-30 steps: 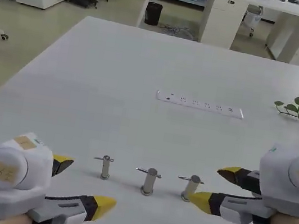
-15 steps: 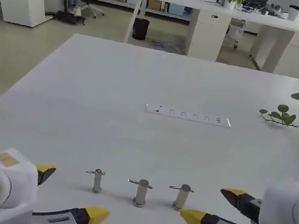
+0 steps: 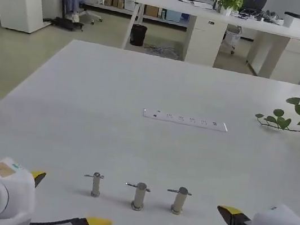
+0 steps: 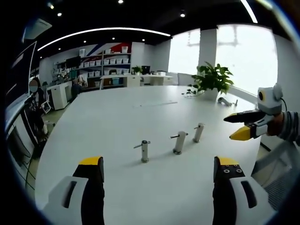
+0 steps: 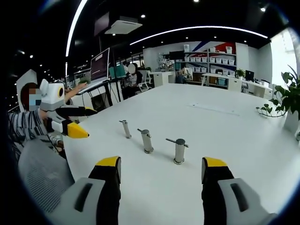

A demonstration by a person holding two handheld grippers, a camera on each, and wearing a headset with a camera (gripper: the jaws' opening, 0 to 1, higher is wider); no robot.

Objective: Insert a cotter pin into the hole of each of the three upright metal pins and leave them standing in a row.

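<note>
Surface spans mid-frame, left claw at lower left and right claw at lower right both wide open, empty, three pins upright in a row at lower centre, a cotter pin through each.

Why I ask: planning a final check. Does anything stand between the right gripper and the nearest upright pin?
Nothing visible does: in the right gripper view, bare table lies between the open right gripper and the nearest metal pin.
</note>
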